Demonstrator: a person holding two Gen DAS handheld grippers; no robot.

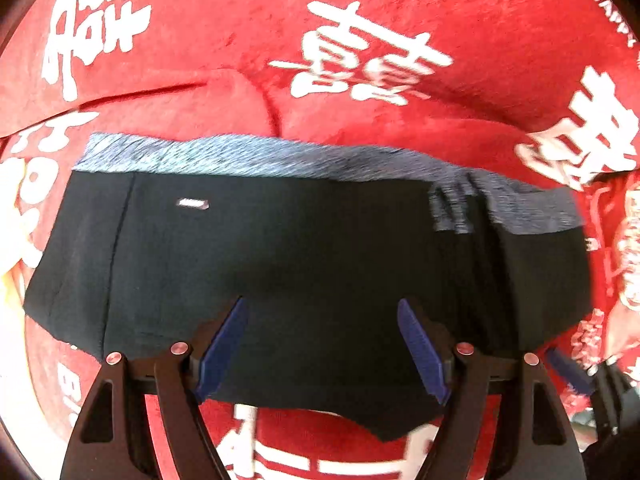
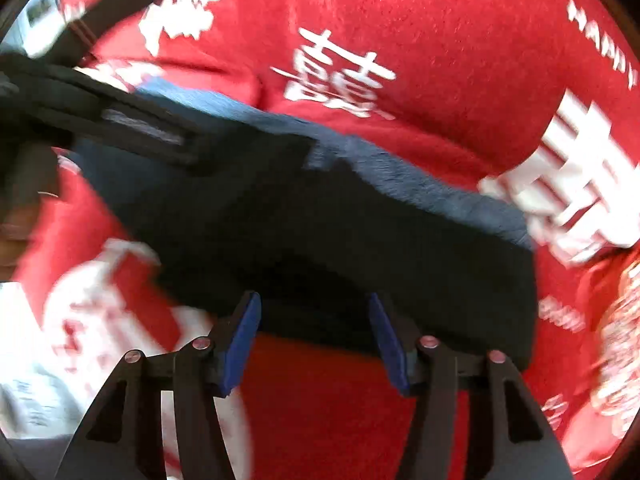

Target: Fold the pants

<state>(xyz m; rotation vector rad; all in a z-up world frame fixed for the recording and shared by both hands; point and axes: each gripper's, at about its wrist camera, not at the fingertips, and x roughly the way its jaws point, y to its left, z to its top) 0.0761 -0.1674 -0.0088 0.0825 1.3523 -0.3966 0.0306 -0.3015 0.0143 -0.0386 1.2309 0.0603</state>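
Observation:
The dark pants (image 1: 280, 248) lie folded into a wide bundle on the red cloth, with the grey-blue waistband (image 1: 224, 156) along the far edge. My left gripper (image 1: 321, 302) hangs open over the bundle's near half, its blue pads (image 1: 224, 344) spread with nothing pinched. In the right wrist view the same pants (image 2: 340, 232) run slantwise, blurred. My right gripper (image 2: 313, 296) is open above their near edge, pads apart and nothing between them. The left gripper's black body (image 2: 120, 120) shows at the upper left, over the pants' far end. A blue pad of the right gripper (image 1: 568, 372) peeks in at the lower right.
A red cloth (image 1: 440, 40) printed with large white characters covers the whole surface, with a raised crease (image 1: 240, 92) behind the waistband. A pale printed patch (image 2: 100, 312) lies at the lower left in the right wrist view.

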